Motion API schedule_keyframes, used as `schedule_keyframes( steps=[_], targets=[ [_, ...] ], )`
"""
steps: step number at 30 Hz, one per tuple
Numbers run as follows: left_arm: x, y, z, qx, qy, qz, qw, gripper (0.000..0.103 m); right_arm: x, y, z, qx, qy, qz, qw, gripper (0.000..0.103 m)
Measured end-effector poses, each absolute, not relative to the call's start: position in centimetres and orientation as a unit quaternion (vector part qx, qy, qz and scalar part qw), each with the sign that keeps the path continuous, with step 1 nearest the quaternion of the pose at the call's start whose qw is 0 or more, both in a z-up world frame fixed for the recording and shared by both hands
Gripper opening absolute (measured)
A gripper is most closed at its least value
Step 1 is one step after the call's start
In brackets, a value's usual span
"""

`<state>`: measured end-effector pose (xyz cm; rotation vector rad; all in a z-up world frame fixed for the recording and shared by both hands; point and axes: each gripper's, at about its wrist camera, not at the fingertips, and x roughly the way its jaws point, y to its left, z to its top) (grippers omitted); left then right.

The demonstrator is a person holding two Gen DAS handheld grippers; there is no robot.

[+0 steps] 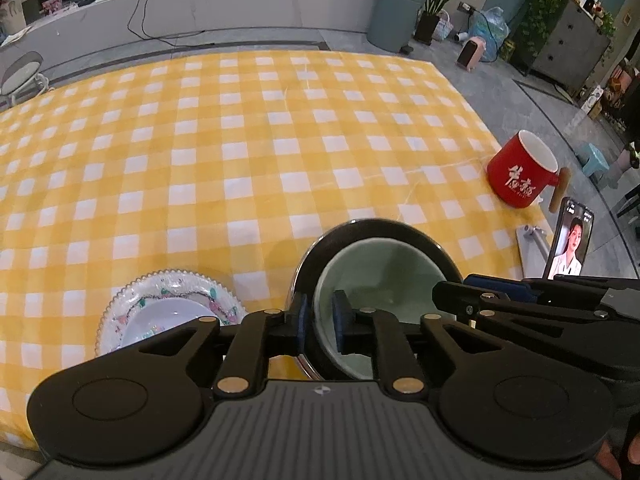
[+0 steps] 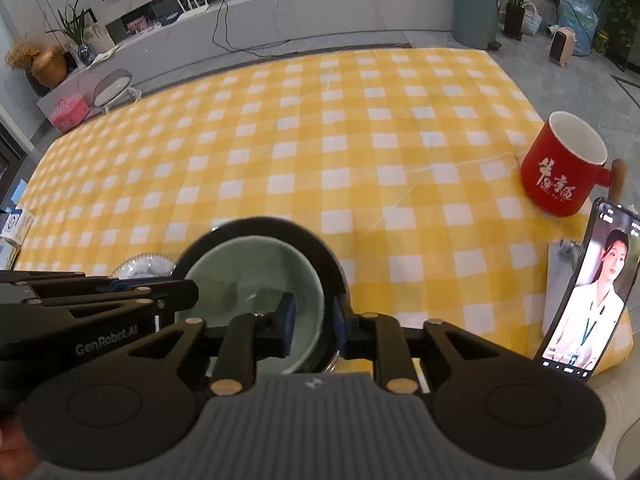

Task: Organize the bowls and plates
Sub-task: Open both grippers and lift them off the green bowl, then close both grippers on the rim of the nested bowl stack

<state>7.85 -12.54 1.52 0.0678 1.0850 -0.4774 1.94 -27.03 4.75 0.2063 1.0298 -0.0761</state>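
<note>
A pale green bowl (image 1: 376, 276) sits nested inside a black bowl (image 1: 400, 232) on the yellow checked tablecloth (image 1: 240, 140). My left gripper (image 1: 320, 322) is shut on the left walls of both bowls, one pad outside the black bowl, one inside the green bowl. My right gripper (image 2: 312, 326) is shut on the right walls of the same green bowl (image 2: 248, 272) and black bowl (image 2: 280, 228). A patterned glass plate (image 1: 168, 304) with a white dish on it lies to the left, partly hidden by the left gripper; its rim also shows in the right wrist view (image 2: 140, 264).
A red mug (image 1: 522, 172) with a wooden handle stands near the table's right edge, also in the right wrist view (image 2: 564, 170). A phone on a stand (image 2: 588, 292) is lit at the near right corner. Small boxes (image 2: 16, 228) lie at the left edge.
</note>
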Motion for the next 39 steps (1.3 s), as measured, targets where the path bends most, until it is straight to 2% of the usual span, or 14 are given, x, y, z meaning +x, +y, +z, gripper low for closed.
schedule_keyframes(
  steps=[2, 5, 7, 9, 12, 14, 16, 19, 26, 31, 39],
  targets=[
    [7.7, -12.2, 2.0, 0.025, 0.504, -0.227, 0.833, 0.026, 1.8, -26.9, 5.1, 0.095, 0.483, -0.037, 0.869, 0.034],
    [7.3, -11.7, 2.8, 0.021, 0.487, -0.228, 0.843, 0.036, 1.3, -26.7, 5.7, 0.088, 0.464, -0.035, 0.881, 0.041],
    [7.0, -11.5, 3.2, 0.020, 0.476, -0.228, 0.849, 0.048, 1.1, -26.6, 6.0, 0.082, 0.455, -0.037, 0.886, 0.045],
    [6.7, -11.2, 3.5, 0.020, 0.464, -0.228, 0.856, 0.054, 0.9, -26.4, 6.3, 0.076, 0.446, -0.040, 0.891, 0.049],
    [6.1, -10.7, 3.6, 0.018, 0.449, -0.229, 0.864, 0.070, 0.7, -26.1, 6.5, 0.063, 0.433, -0.048, 0.898, 0.057],
    [5.9, -10.4, 3.3, 0.011, 0.444, -0.230, 0.866, 0.074, 0.6, -26.2, 6.3, 0.058, 0.427, -0.054, 0.901, 0.065],
    [5.9, -10.2, 2.9, 0.003, 0.445, -0.230, 0.866, 0.078, 0.5, -26.5, 6.0, 0.058, 0.422, -0.063, 0.903, 0.066],
    [6.1, -9.7, 1.9, -0.019, 0.454, -0.219, 0.863, 0.078, 0.7, -27.1, 5.3, 0.071, 0.421, -0.069, 0.901, 0.072],
    [7.3, -8.5, -0.4, -0.099, 0.481, -0.196, 0.849, 0.078, 1.4, -29.1, 2.9, 0.151, 0.436, -0.071, 0.885, 0.079],
    [8.0, -7.6, -1.8, -0.158, 0.492, -0.174, 0.838, 0.078, 2.1, -31.4, 0.7, 0.268, 0.457, -0.042, 0.847, 0.079],
    [8.7, -8.0, -4.0, -0.183, 0.517, -0.170, 0.819, 0.078, 3.3, -34.0, -2.6, 0.371, 0.493, -0.032, 0.786, 0.079]
  ],
)
